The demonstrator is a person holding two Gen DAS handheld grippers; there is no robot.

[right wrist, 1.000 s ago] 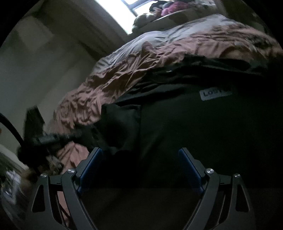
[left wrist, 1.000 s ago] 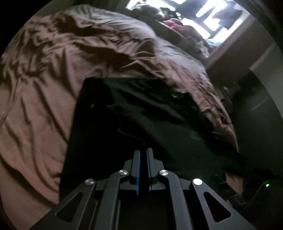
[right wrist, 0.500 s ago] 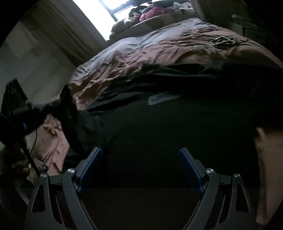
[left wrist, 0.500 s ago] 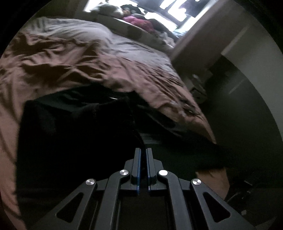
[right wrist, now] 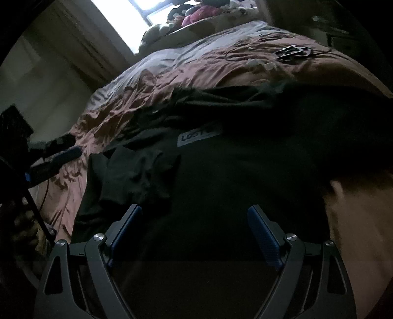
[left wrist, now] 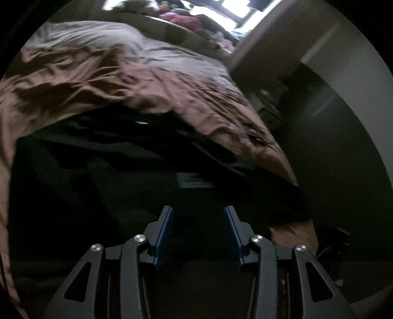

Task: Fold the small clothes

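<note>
A black garment (left wrist: 127,186) lies spread on the brown bedspread (left wrist: 98,81). In the right wrist view the garment (right wrist: 245,171) shows a white label (right wrist: 199,134), and a sleeve (right wrist: 137,176) lies folded onto its left part. My left gripper (left wrist: 198,216) hangs just above the dark cloth. Its jaws are opening, its blue pads (left wrist: 165,230) stand apart, and nothing is pinched between them. It also shows at the left edge as a dark bar, left gripper (right wrist: 71,153). My right gripper (right wrist: 195,211) stands open over the garment's near part, holding nothing.
Grey sheet (right wrist: 172,59) covers the far end of the bed below a bright window (right wrist: 127,22). A ledge (right wrist: 196,14) there holds piled soft things. A small dark object with cords (right wrist: 292,52) lies far right on the bedspread. Dark floor (left wrist: 343,171) borders the bed.
The left gripper, shut on the black sleeve before, carried it across onto the garment and its jaws have now parted, leaving the sleeve lying there. The right gripper stayed open.
</note>
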